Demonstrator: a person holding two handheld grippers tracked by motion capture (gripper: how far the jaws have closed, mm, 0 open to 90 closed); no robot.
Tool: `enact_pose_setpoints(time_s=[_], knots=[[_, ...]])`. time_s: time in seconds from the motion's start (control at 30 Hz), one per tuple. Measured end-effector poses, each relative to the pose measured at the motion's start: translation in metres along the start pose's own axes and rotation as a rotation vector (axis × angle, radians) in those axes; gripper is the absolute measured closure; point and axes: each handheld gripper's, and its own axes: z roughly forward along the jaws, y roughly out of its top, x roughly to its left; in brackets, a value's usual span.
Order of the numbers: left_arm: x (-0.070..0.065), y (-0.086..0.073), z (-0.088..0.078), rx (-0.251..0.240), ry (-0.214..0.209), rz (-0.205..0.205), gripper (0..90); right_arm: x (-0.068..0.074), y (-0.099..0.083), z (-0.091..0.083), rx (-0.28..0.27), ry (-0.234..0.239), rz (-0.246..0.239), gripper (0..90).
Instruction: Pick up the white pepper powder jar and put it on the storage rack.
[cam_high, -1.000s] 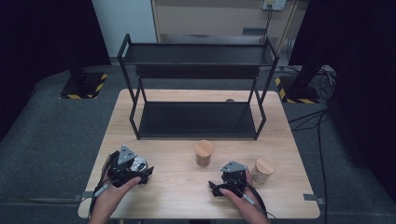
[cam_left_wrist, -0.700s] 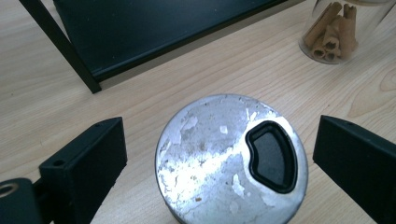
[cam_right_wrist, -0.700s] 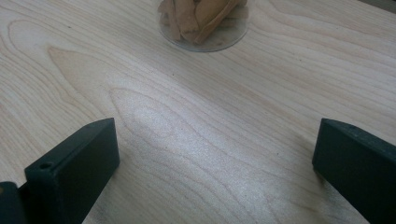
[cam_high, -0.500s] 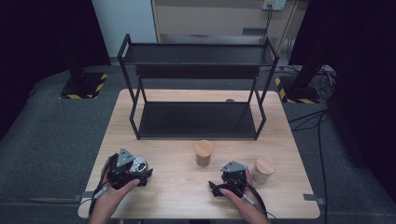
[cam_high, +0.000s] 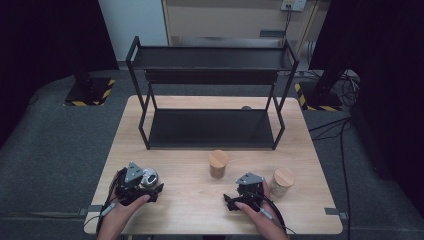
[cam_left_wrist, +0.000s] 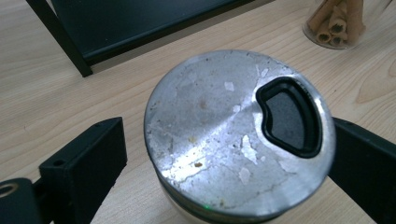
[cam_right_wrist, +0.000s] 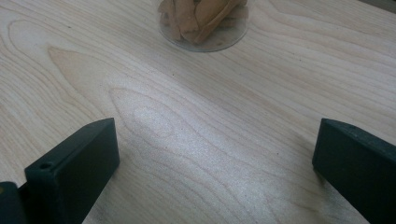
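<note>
The metal-lidded jar (cam_left_wrist: 238, 135) stands upright on the wooden table (cam_high: 170, 210), well in front of the black two-tier rack (cam_high: 212, 100) and off toward that rack's left front leg. The left gripper (cam_high: 145, 186) has its jaws set one on each side of the jar; the right jaw looks to touch the lid's rim and the left one stands a little off, so I cannot tell whether the grip is closed on it. The lid is scuffed steel with a dark, kidney-shaped pour opening. The right gripper (cam_high: 239, 199) rests with jaws spread wide over bare wood, in front of the rack's right half. The table is pale, grained wood on a grey carpeted floor (cam_high: 55, 150), with dark curtains at both sides and yellow-black striped stand bases behind the rack. A wooden-lidded jar (cam_high: 218, 164) stands just before the rack's middle, between the two grippers; a second one (cam_high: 282, 182) stands just right of the right gripper. Both rack shelves are bare.
</note>
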Motion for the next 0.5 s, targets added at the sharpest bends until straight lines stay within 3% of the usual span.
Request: enact_pose_setpoints(time_s=[0.5], knots=[[-0.004, -0.018, 0.014, -0.003, 0.022, 0.005, 2.6, 0.0, 0.0, 0.0, 0.0, 0.0, 0.0, 0.6]])
